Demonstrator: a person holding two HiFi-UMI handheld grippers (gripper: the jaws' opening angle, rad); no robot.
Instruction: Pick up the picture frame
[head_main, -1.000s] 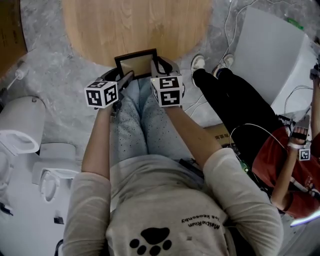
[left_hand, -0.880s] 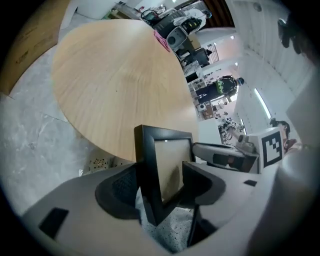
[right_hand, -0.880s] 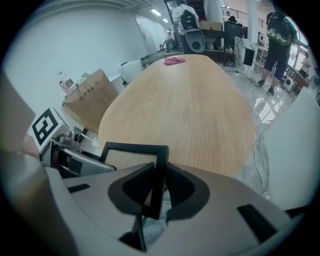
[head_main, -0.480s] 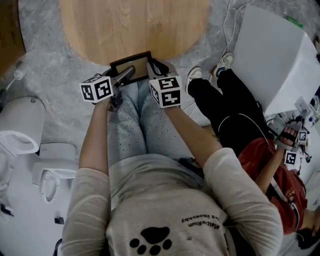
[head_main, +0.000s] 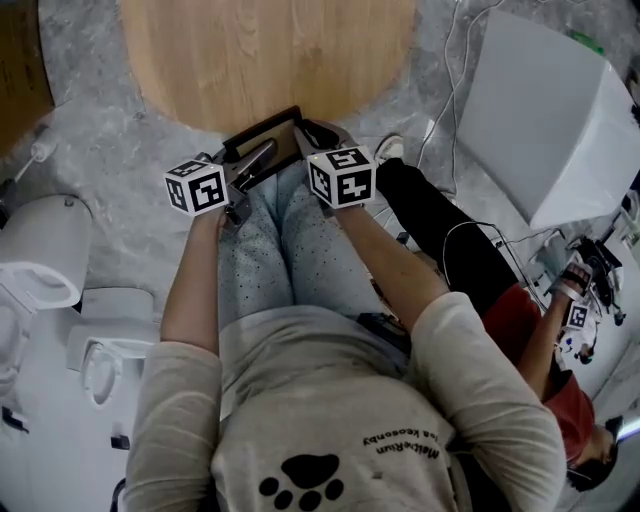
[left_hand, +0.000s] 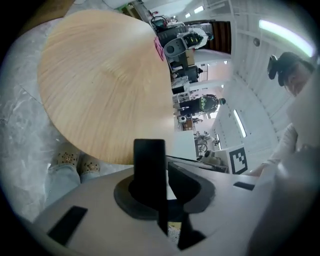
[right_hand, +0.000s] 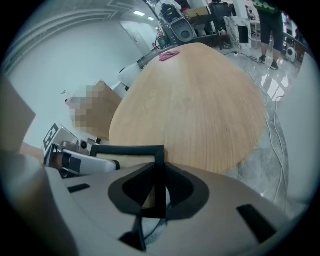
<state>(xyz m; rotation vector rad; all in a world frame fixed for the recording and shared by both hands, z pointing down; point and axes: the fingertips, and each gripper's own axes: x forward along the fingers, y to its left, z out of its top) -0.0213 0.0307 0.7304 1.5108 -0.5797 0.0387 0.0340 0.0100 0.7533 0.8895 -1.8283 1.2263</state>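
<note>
The picture frame (head_main: 268, 133), black-rimmed with a pale inside, hangs tilted over the wearer's knees at the near edge of the round wooden table (head_main: 270, 50). My left gripper (head_main: 260, 154) reaches in from the left. Its jaws are closing, and the frame's black edge (left_hand: 149, 155) stands between them with the pads on it. My right gripper (head_main: 312, 133) is shut on the frame's right edge (right_hand: 159, 165). The right gripper view shows the frame's top bar (right_hand: 125, 149) running left to the left gripper (right_hand: 85, 163).
White ceramic fixtures (head_main: 40, 250) stand on the floor at the left. A white box (head_main: 540, 110) and cables (head_main: 470, 40) lie at the right. A second person (head_main: 450, 240) in black trousers and a red top sits close at the right.
The left gripper's jaws have closed onto the frame's left edge and risen, and the frame has tilted. The right gripper keeps its hold. The person at the right has shifted.
</note>
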